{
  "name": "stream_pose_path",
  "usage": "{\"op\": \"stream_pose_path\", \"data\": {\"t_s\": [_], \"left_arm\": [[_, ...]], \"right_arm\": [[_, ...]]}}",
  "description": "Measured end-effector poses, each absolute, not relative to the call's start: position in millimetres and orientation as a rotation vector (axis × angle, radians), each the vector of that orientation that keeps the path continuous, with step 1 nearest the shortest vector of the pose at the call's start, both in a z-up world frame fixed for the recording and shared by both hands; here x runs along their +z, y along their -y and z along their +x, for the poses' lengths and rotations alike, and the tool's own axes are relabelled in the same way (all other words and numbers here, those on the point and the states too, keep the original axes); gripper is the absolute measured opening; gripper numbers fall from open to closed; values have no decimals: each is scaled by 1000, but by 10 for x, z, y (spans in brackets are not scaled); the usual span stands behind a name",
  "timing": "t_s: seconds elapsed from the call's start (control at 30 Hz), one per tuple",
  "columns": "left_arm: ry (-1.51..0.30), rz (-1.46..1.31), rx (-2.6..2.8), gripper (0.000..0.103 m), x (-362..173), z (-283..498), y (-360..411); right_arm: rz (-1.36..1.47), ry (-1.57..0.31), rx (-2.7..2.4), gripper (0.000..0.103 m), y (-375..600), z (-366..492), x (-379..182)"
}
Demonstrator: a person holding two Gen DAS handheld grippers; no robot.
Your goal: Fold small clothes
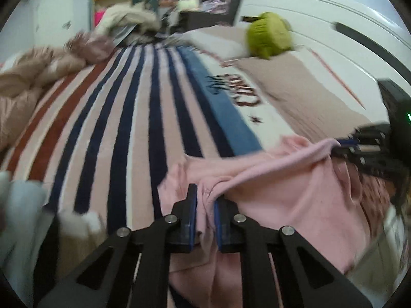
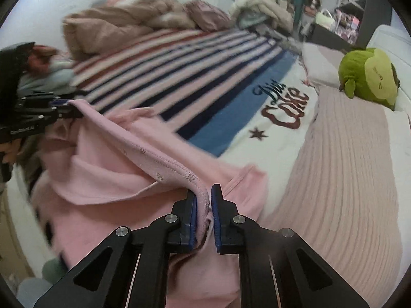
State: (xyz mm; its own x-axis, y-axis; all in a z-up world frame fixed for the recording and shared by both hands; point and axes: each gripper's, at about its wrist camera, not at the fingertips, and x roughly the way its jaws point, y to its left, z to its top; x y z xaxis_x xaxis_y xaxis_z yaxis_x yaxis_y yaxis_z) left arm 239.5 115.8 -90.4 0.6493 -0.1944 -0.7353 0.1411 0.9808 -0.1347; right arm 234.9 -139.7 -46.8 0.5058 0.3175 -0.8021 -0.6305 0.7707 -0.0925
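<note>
A small pink garment (image 1: 295,195) hangs stretched between my two grippers above the bed. My left gripper (image 1: 205,200) is shut on one end of its stitched hem. My right gripper (image 2: 205,195) is shut on the other end of the hem (image 2: 164,161). The hem runs taut from one gripper to the other, and the rest of the pink garment (image 2: 108,179) sags below onto the bed. The right gripper shows at the right edge of the left wrist view (image 1: 341,146). The left gripper shows at the left edge of the right wrist view (image 2: 66,107).
The bed carries a striped blanket (image 1: 123,118) with lettering (image 2: 285,107) and a ribbed pink blanket (image 2: 341,174). A green plush toy (image 2: 367,74) lies by the pillow. Crumpled beige bedding (image 2: 123,23) and clothes (image 2: 259,10) pile at the far side. Pale clothes (image 1: 23,205) lie near left.
</note>
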Motion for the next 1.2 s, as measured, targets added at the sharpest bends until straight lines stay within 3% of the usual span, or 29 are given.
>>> {"op": "stream_pose_path", "data": {"t_s": [0.07,0.13,0.2,0.23,0.27,0.3,0.37,0.47,0.57,0.6,0.63,0.67,0.7,0.73,0.77,0.9,1.03,1.13,1.2], "left_arm": [[-890,-98,-166,28,-1093,2784,-1194],[-960,-135,-156,37,-1301,3056,-1247],[-966,-156,-168,39,-1326,3067,-1318],[-930,-166,-179,54,-1261,2973,-1379],[-899,-167,-187,77,-1199,2864,-1404],[-869,-163,-195,82,-1132,2760,-1414],[-804,-167,-220,84,-980,2489,-1406],[-787,-155,-274,89,-970,2225,-1353],[-874,-44,-181,89,-1223,2195,-1288],[-908,-40,-144,89,-1362,2244,-1303],[-917,-63,-139,76,-1426,2285,-1331],[-924,-104,-137,39,-1495,2337,-1377],[-933,-144,-138,21,-1539,2386,-1415],[-935,-192,-128,10,-1560,2439,-1471],[-908,-218,-97,8,-1536,2477,-1521],[-883,-236,2,9,-1493,2670,-1611],[-884,-193,140,38,-1538,2794,-1718],[-893,-241,108,40,-1548,2745,-1801],[-871,-246,111,52,-1474,2643,-1797]], "right_arm": [[-397,-942,551,8,1356,2736,-673],[-371,-1008,512,25,1383,2979,-864],[-320,-1037,506,41,1485,3063,-931],[-263,-1012,533,45,1596,3000,-884],[-222,-991,550,54,1680,2940,-831],[-183,-970,562,60,1759,2873,-772],[-121,-924,600,61,1898,2687,-654],[-143,-904,696,76,1898,2336,-628],[-292,-915,685,77,1750,2100,-802],[-359,-921,631,69,1690,2080,-895],[-396,-922,577,57,1662,2097,-954],[-431,-915,488,27,1637,2156,-999],[-429,-907,456,10,1640,2191,-997],[-423,-872,404,6,1664,2258,-957],[-429,-826,342,7,1704,2327,-905],[-299,-832,319,6,1887,2706,-787],[-372,-808,278,7,1866,2760,-802],[-334,-800,270,15,1965,2672,-724],[-299,-775,294,33,2034,2562,-614]]}}
